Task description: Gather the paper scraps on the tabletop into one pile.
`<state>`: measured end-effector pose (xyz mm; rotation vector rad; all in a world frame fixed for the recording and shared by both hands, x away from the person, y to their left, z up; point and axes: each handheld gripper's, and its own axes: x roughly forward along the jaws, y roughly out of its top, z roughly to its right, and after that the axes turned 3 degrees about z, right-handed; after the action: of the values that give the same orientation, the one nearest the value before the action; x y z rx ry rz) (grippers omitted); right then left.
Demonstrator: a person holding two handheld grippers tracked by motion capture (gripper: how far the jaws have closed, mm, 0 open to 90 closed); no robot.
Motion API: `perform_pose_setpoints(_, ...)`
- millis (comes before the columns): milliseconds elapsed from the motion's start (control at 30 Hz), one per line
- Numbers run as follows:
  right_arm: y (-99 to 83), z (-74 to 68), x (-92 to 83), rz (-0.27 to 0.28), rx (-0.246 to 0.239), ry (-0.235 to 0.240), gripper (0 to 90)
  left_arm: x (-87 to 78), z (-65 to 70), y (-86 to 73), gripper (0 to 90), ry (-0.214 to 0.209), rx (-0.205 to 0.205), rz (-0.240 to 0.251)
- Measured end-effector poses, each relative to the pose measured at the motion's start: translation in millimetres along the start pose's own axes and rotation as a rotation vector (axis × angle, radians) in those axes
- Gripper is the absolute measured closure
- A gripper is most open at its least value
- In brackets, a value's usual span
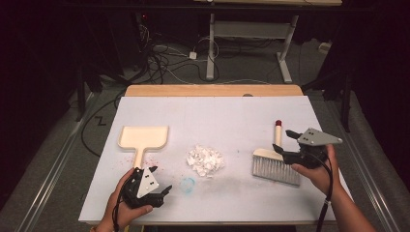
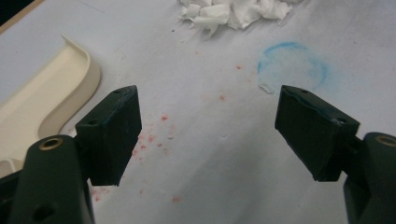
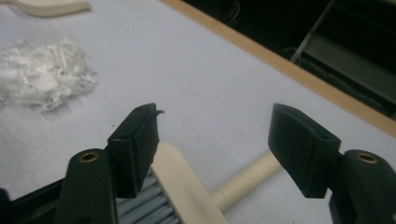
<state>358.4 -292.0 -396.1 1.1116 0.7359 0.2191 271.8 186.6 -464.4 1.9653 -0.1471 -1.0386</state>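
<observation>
- The right gripper (image 1: 288,143) hovers over the hand brush (image 1: 275,165) near the right edge of the white table cover (image 1: 232,116); its jaws stand apart and press on nothing.
- In the right gripper view the brush (image 3: 180,186) lies just below and between the jaws: the cream back of the brush head runs beside the left jaw, and the handle passes under the gap toward the right jaw without touching either pad.
- The brush's grey bristles point toward the person, and its handle runs away from them to a red tip (image 1: 278,123).
- The left gripper (image 1: 161,180) rests low near the front left of the table, jaws wide apart with bare cover between them.
- The cream dustpan (image 1: 144,137) lies just beyond the left gripper, its handle pointing back at it; in the left gripper view the pan's rim (image 2: 70,74) sits beside the left jaw, not between the jaws.
- A heap of shredded white paper (image 1: 205,160) lies between the two grippers, well apart from both.
- A faint blue ring mark (image 1: 188,185) shows on the cover just right of the left gripper.
</observation>
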Motion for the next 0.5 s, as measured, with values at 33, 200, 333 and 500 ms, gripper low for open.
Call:
perform_pose_setpoints(33, -0.8, -2.4, -3.1, 0.010, -0.002, -0.010, 31.6, -1.6, 0.0, 0.6, 22.0, 0.003, 0.000, 0.006)
perform_pose_setpoints(200, -5.9, -14.8, -21.8, 0.074, 0.026, -0.062, 24.5, -6.8, 2.7, 3.3, 20.7, 0.033, 0.012, 0.032)
perform_pose_setpoints(333, -17.4, -25.9, -37.3, 0.137, 0.017, -0.131, 24.3, -9.5, 3.8, 3.5, 19.0, 0.048, 0.015, 0.038)
perform_pose_setpoints(500, -42.4, -39.1, -46.9, 0.134, 0.018, -0.153, 22.2, -10.1, 3.3, 1.3, 18.0, 0.061, 0.006, 0.043)
